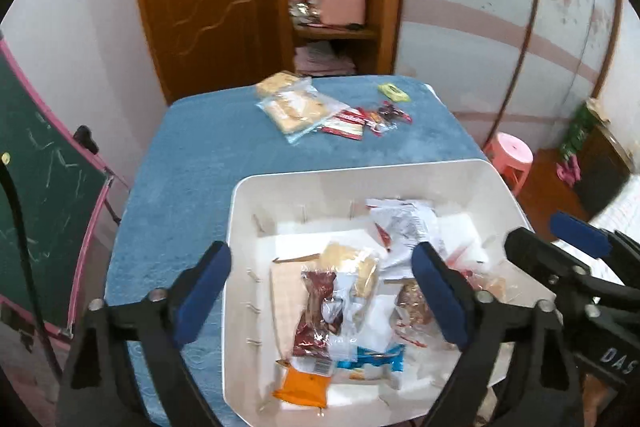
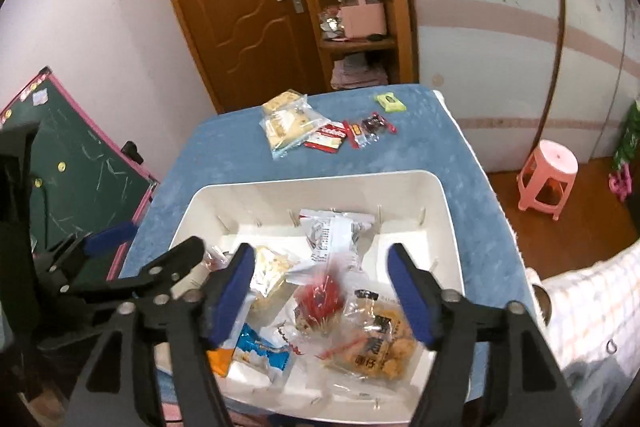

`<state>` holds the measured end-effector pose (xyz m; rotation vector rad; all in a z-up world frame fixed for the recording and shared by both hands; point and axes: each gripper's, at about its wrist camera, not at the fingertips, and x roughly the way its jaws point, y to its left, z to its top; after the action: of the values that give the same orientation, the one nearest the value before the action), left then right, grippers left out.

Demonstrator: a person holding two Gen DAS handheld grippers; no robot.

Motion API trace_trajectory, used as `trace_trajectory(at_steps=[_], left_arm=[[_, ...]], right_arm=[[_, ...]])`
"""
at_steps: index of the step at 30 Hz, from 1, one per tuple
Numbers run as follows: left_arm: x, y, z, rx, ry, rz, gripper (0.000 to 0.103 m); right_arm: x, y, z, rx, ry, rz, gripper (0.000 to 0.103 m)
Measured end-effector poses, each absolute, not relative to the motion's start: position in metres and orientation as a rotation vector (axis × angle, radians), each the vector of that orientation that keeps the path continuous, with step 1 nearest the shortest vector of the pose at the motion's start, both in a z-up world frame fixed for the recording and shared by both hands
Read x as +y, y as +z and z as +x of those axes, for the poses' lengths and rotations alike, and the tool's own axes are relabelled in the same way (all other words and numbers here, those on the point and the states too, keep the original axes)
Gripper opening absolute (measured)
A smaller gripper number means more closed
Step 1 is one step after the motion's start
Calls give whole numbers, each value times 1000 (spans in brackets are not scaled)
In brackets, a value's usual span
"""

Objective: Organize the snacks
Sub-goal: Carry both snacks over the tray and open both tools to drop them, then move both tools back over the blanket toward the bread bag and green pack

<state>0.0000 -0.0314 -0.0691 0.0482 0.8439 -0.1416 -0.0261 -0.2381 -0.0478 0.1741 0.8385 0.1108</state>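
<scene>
left gripper [image 1: 322,297] jaws spread, empty, over white bin [image 1: 400,173] | right gripper [image 2: 322,295] likewise released | loose snack packets [image 2: 316,131] lie past bin's far rim, near tabletop's far edge, long axis slanted, right gripper likely slightly nearer

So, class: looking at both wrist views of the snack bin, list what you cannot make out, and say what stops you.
- Bin near rim: cut off by the left view's bottom edge and hidden behind the left gripper.
- Red packet: motion-blurred in the right view, label unreadable.
- Packets under the right gripper arms: partly hidden.
- Small snacks across the table: too small to identify.
- Shelf contents: too small and dim.
</scene>
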Motion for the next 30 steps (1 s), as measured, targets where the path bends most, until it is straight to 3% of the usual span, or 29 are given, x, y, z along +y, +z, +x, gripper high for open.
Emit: trace_trajectory(at_steps=[30], left_arm=[[-26,-79,12,893,-115,18,92]], right_arm=[[-239,-60,-19,859,116,169,76]])
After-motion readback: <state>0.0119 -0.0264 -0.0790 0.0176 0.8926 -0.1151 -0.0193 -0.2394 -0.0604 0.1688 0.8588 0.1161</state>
